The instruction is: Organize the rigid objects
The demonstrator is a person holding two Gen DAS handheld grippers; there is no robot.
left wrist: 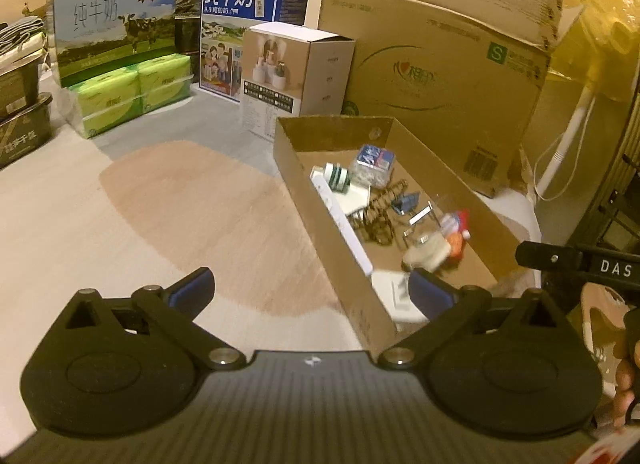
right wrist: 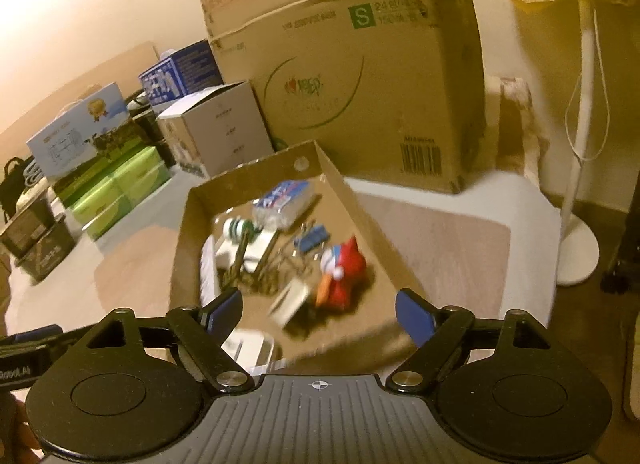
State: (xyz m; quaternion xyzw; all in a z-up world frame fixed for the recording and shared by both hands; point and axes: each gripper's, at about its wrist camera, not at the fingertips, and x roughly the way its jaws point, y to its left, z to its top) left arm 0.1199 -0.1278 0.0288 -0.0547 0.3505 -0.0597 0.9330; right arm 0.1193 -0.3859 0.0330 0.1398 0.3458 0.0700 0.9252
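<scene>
Both hand-held grippers, left (left wrist: 310, 292) & right (right wrist: 319, 314), spread wide, nothing held. Small items, e.g. red toy (right wrist: 344, 270) & clear box (right wrist: 285, 200), sit in cardboard tray (right wrist: 182, 232) on worktop. Looks like sorting's near done or pausing; next needs another loose item, none visible outside the tray.

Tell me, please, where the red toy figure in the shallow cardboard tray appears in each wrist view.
Left wrist: the red toy figure lies at the tray's right side, blurred, right of centre.
Right wrist: the red toy figure lies in the tray, near the picture's centre.
Shared landmark: the large cardboard box marked S, behind the shallow cardboard tray.
</scene>
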